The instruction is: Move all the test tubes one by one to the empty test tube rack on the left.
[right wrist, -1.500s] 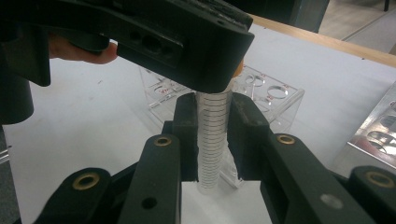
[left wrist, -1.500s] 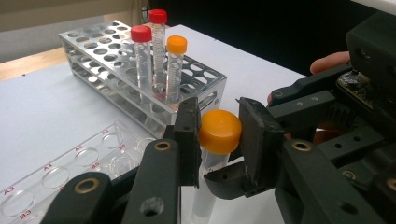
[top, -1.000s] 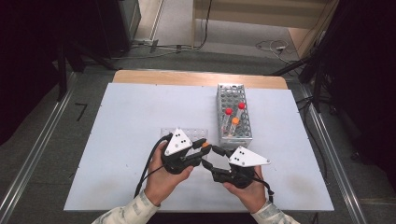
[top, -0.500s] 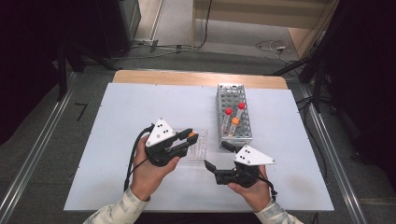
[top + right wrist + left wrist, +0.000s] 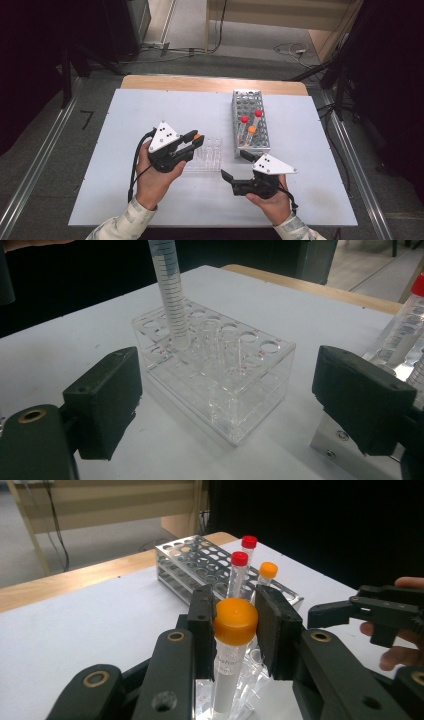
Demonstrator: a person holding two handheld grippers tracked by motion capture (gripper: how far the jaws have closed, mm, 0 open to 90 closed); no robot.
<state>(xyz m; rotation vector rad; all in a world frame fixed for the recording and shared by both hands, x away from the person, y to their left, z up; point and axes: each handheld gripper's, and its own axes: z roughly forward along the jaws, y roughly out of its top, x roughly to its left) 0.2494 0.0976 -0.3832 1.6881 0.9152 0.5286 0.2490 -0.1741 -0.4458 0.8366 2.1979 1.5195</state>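
My left gripper point(image 5: 196, 140) is shut on the orange cap point(image 5: 235, 621) of a clear graduated tube point(image 5: 170, 295), which it holds upright. The tube's lower end meets a hole at one corner of the clear acrylic rack point(image 5: 225, 375); how deep it sits I cannot tell. My right gripper point(image 5: 233, 165) is low on the table to the right of that rack point(image 5: 207, 156) and points at it. Its jaws have just been opening and now stand wide with nothing between them.
A metal tube rack point(image 5: 250, 122) stands behind and to the right, holding two red-capped tubes point(image 5: 239, 560) and one orange-capped tube point(image 5: 268, 570). The white table top point(image 5: 150, 110) ends in a wooden strip at the back.
The two grippers were close together a second ago. My left gripper has moved left and slightly up with the tube, and my right gripper's jaws have opened wide.
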